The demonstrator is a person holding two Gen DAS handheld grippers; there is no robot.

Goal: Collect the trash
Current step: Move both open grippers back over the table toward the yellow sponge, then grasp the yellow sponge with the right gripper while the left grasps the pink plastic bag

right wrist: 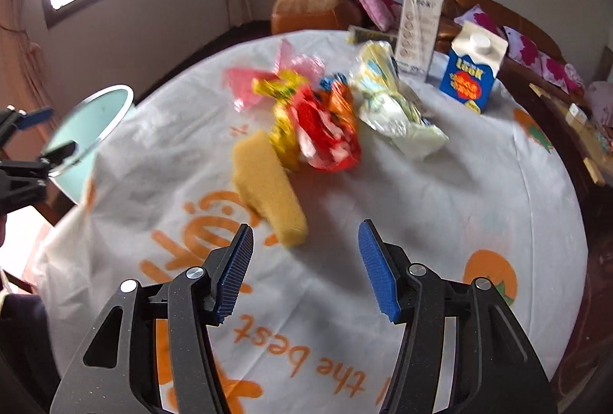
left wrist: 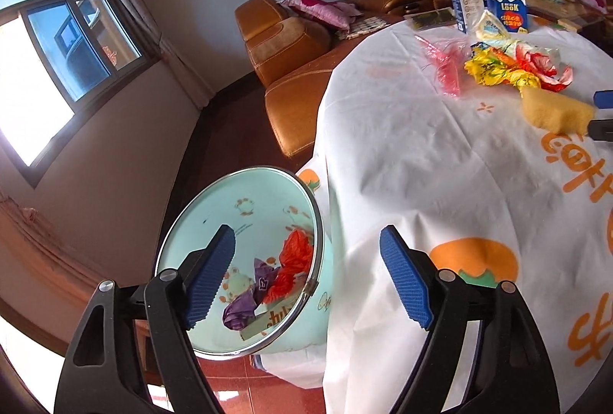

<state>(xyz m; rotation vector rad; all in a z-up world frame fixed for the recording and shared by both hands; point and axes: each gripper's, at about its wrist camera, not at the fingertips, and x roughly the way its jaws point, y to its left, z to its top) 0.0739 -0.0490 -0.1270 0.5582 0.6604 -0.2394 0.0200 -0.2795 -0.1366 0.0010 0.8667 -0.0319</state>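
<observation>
The right gripper [right wrist: 305, 262] is hovering nearest the lens, jaws spread wide and holding nothing, just above the white tablecloth [right wrist: 440, 207] with its orange print. Just ahead of its fingertips a yellow sponge [right wrist: 268, 190] is lying flat on the cloth. Beyond the sponge, touching it at the far end, a pile of trash is sitting: a yellow wrapper [right wrist: 283, 107], a red and orange wrapper [right wrist: 329, 126], a pink plastic bag [right wrist: 260, 77] and a crumpled pale wrapper [right wrist: 394, 103]. Further back a blue carton [right wrist: 473, 69] and a tall white box [right wrist: 419, 31] are standing upright.

The left gripper [left wrist: 306, 276] is hanging off the table's edge, also released and empty, over a mint-green trash bin [left wrist: 237, 207] standing beside the table. Inside the bin a red plastic bag [left wrist: 293, 264] and a purple wrapper [left wrist: 245, 306] are lying at the bottom. A brown leather sofa [left wrist: 291, 46] with pink cushions is sitting behind the table, and a window [left wrist: 69, 46] is glowing on the wall.
</observation>
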